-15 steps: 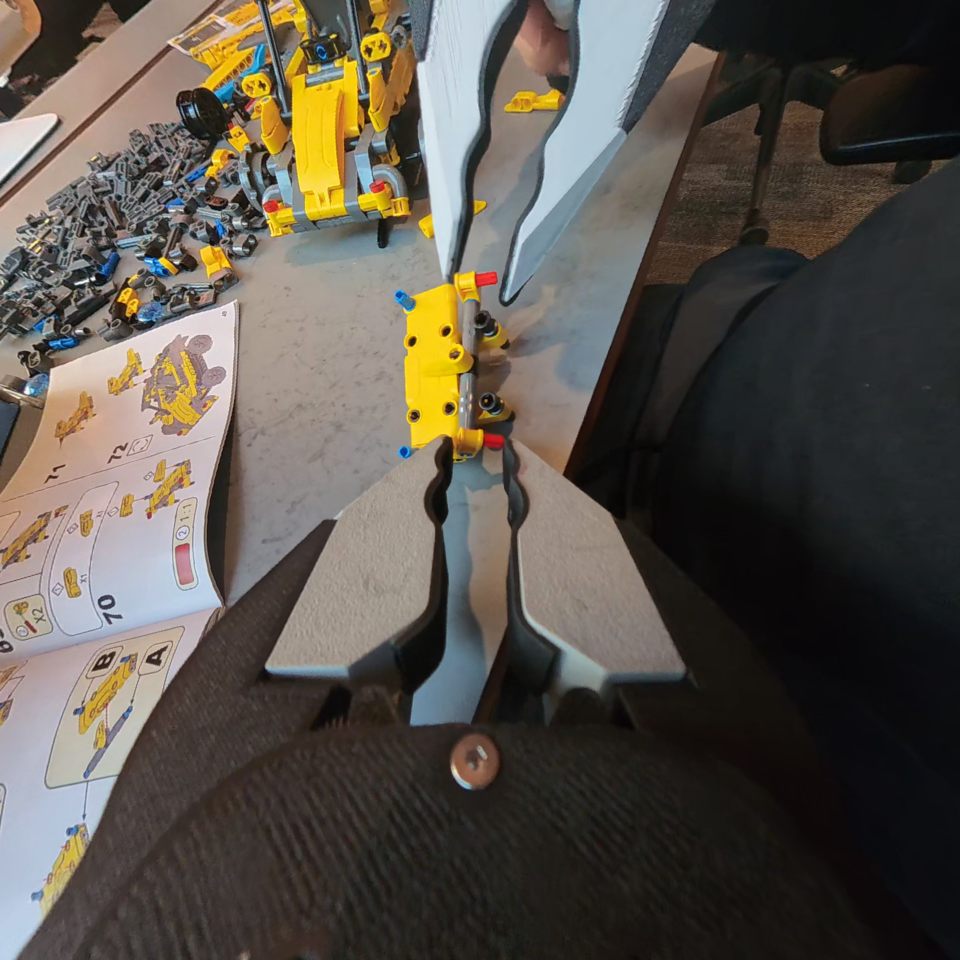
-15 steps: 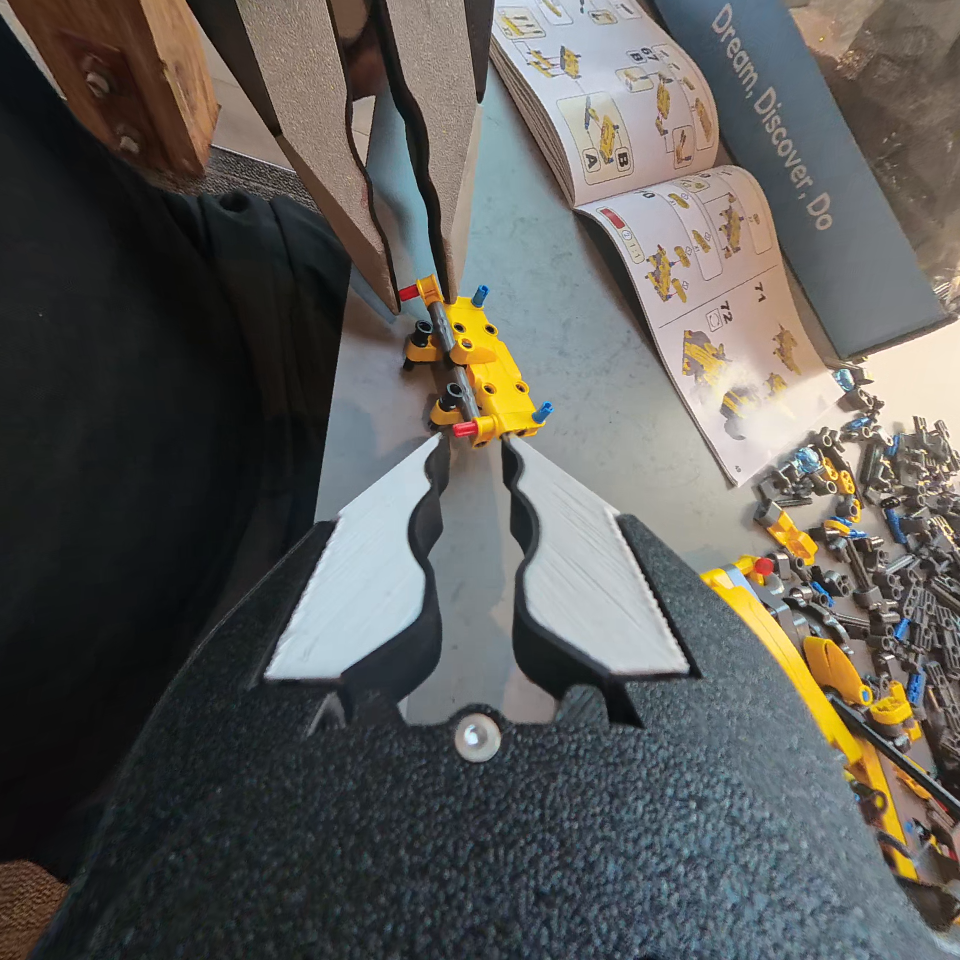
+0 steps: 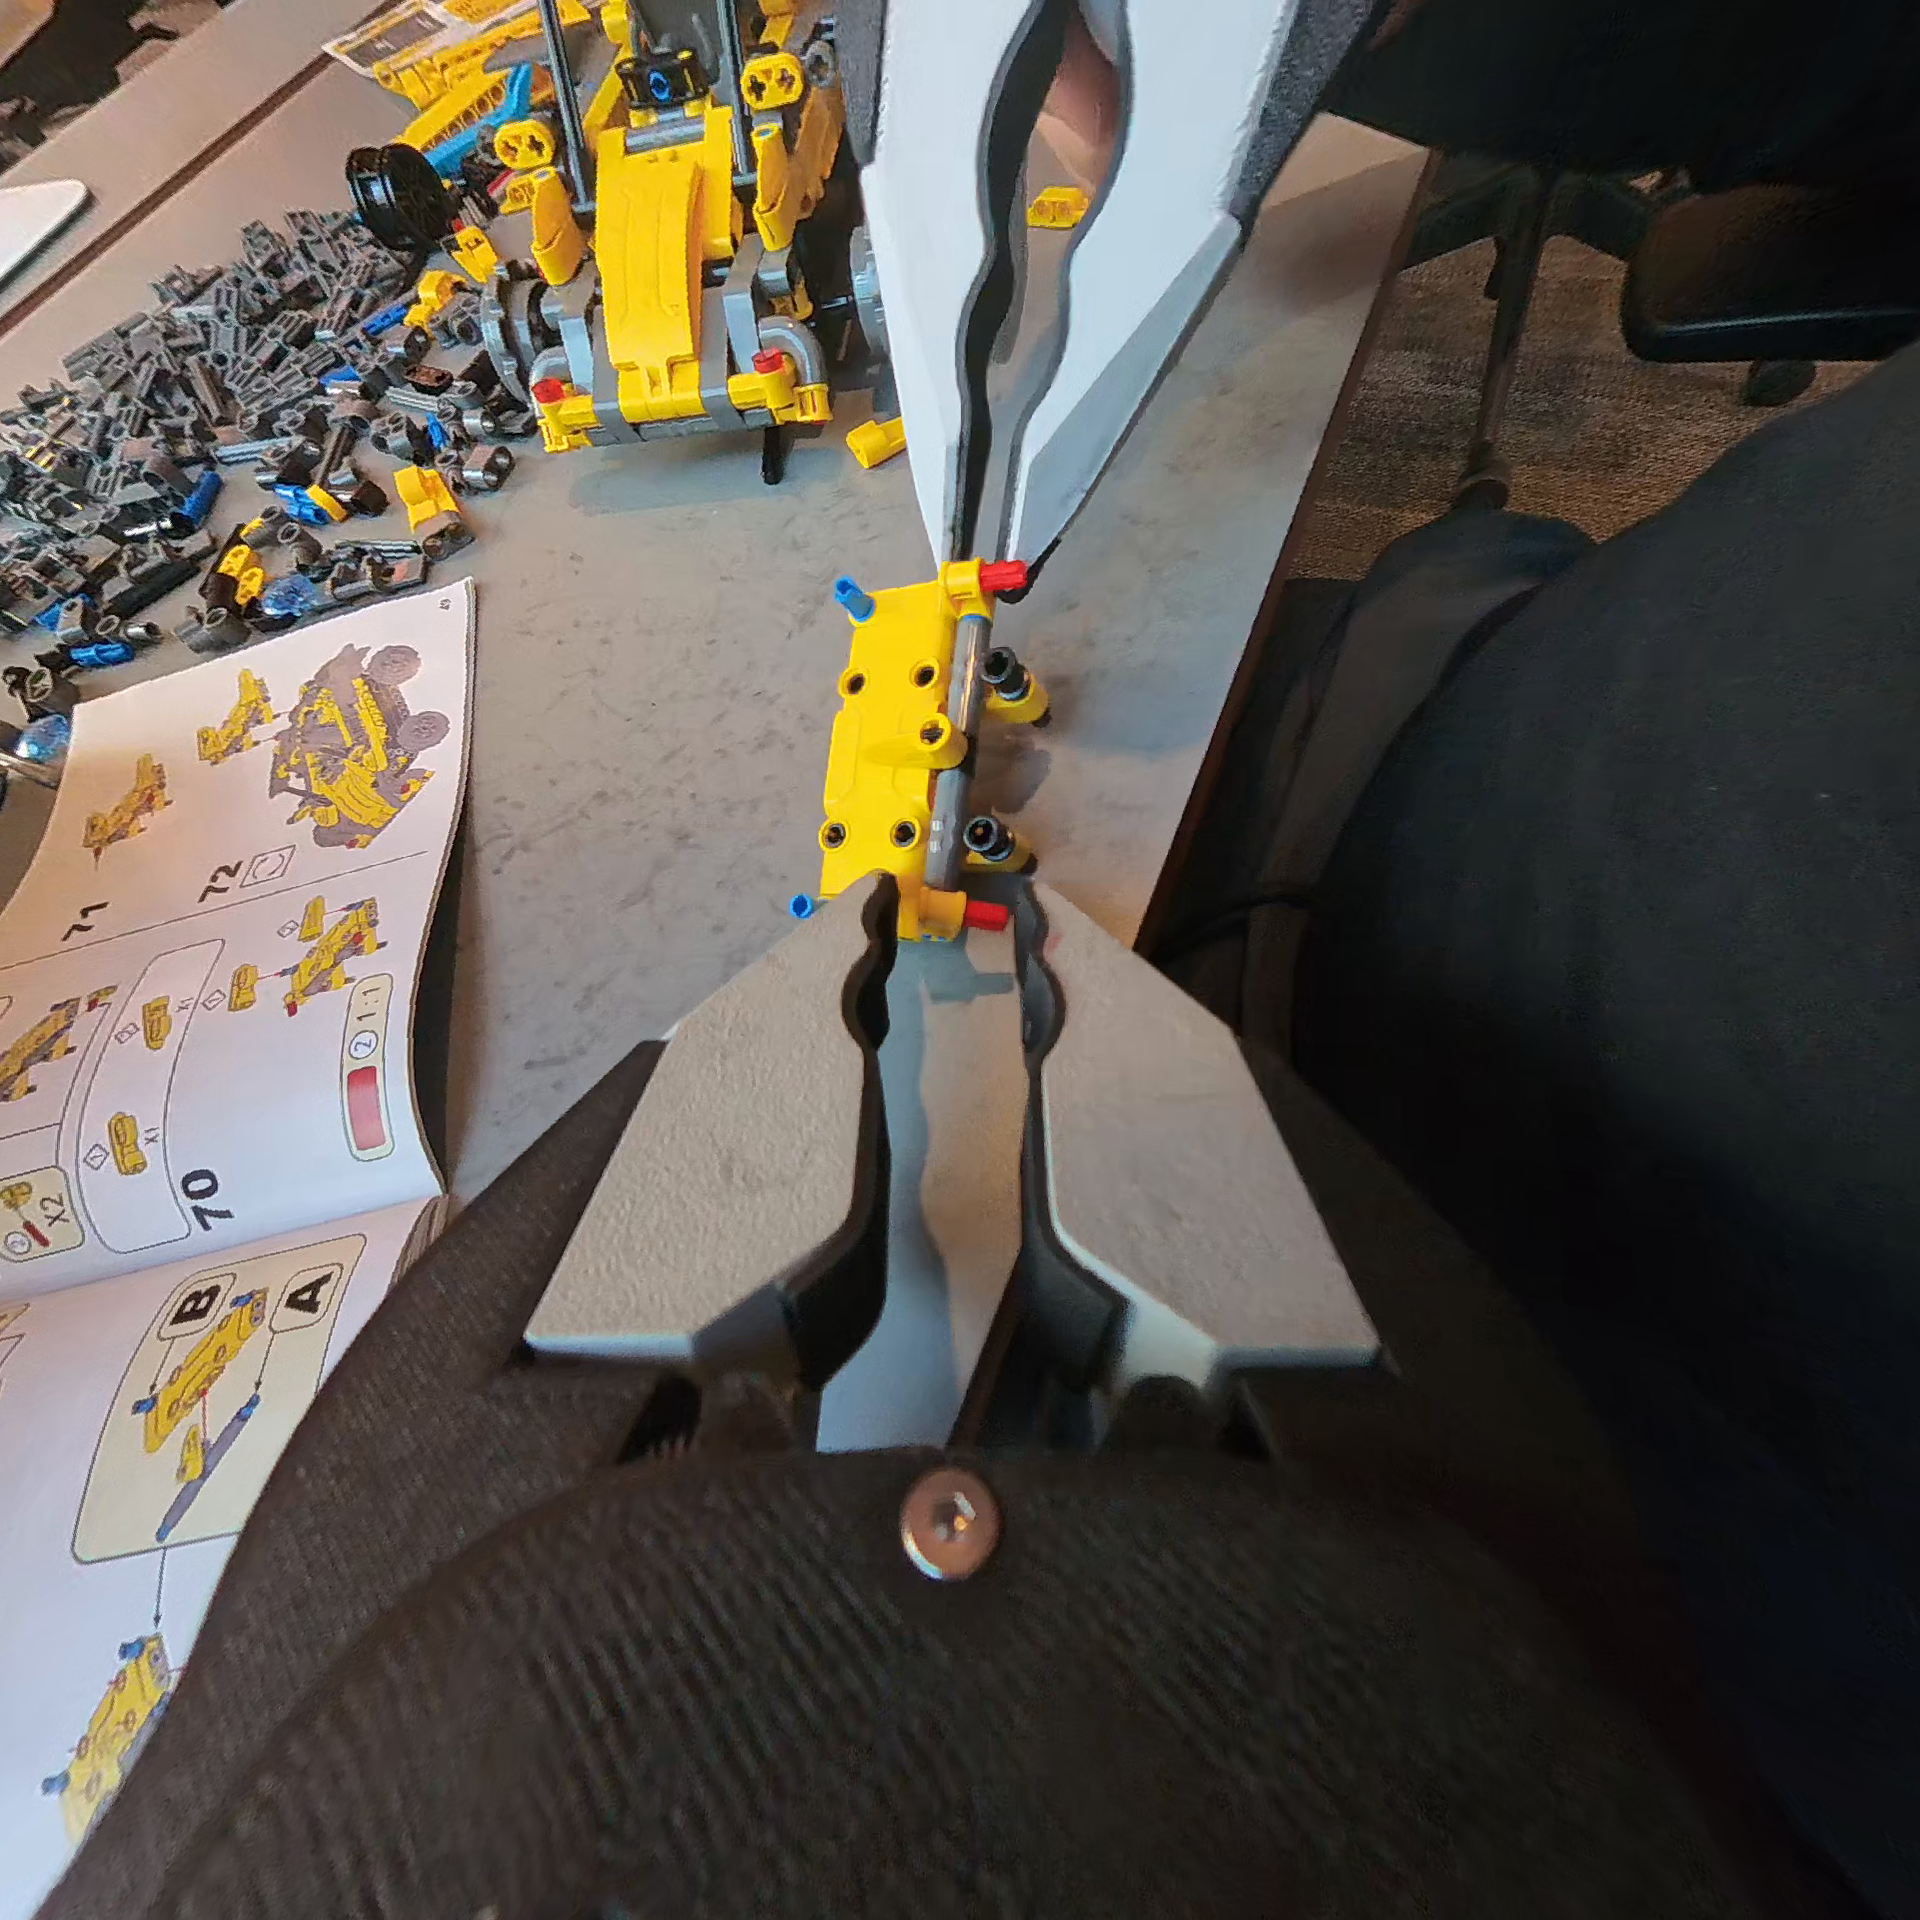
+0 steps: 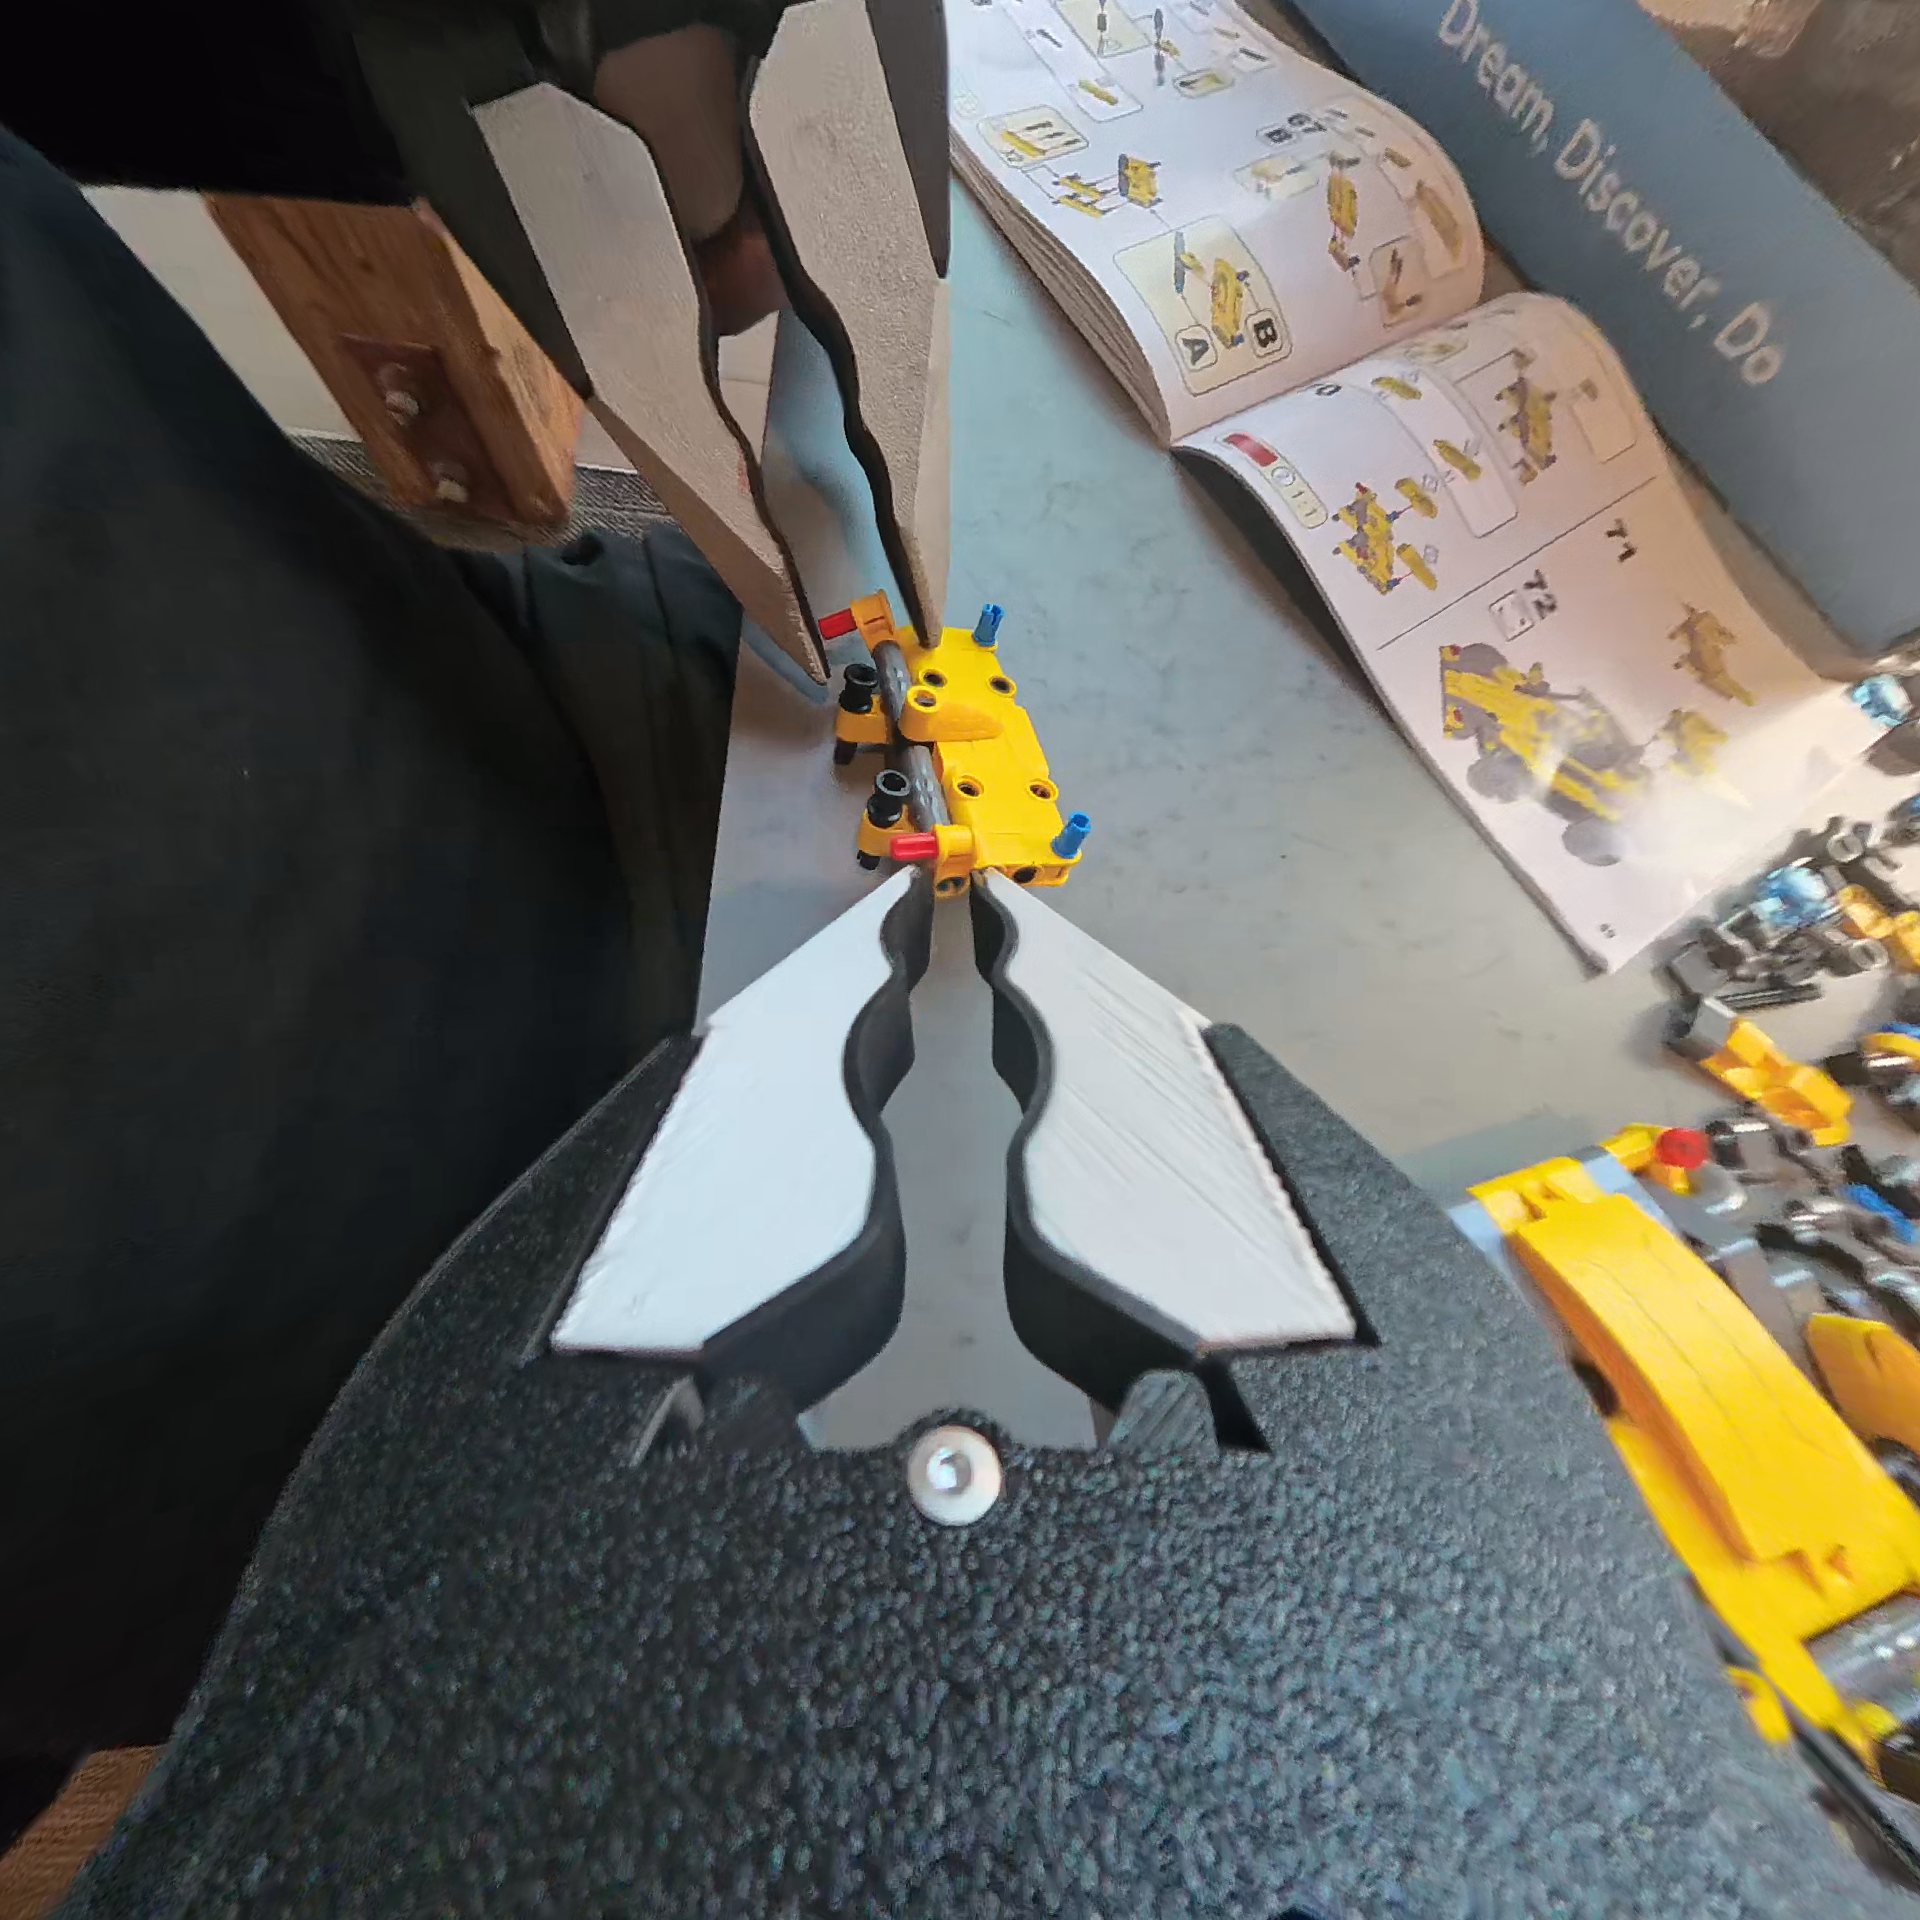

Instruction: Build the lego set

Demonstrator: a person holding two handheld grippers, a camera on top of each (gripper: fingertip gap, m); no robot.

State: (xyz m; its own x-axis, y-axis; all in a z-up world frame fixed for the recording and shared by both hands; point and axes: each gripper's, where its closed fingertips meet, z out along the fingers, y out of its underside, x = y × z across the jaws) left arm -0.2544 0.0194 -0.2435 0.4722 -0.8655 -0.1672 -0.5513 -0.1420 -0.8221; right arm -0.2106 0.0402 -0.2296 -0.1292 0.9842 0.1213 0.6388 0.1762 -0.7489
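Two grippers meet at one small yellow brick assembly (image 3: pixel 896 743) lying on the grey table (image 3: pixel 644 665) near its right edge.

Left wrist view: left gripper (image 3: pixel 961 914) has its fingertips at the assembly's near end, jaws parted with a clear gap; the left tip overlaps the yellow body, the right tip sits just beside the red pin (image 3: pixel 985 914). Whether either pad actually presses the piece, cannot tell. Right gripper (image 3: pixel 982 551) comes down from the top, tips nearly together at the far-end yellow connector; its upper part is cut off by the frame. Grey axle (image 3: pixel 961 727) runs along the assembly's right side. Partly built yellow vehicle (image 3: pixel 655 270) stands behind, top cropped. Loose parts pile (image 3: pixel 187 395) left, small pieces hard to separate. Open instruction booklet (image 3: pixel 208 987) lower left, partly under the gripper housing. Dark clothing fills the right side.

Right wrist view: right gripper (image 4: pixel 945 883) pinches the near yellow connector, jaws narrowed onto it. Left gripper (image 4: pixel 878 649) at the far end, one tip on the yellow body, one beside the red pin (image 4: pixel 834 623). Vehicle (image 4: pixel 1704 1392) lower right is blurred and cropped. Booklet (image 4: pixel 1455 488) upper right. Wooden block (image 4: pixel 405 353) top left, partly hidden.
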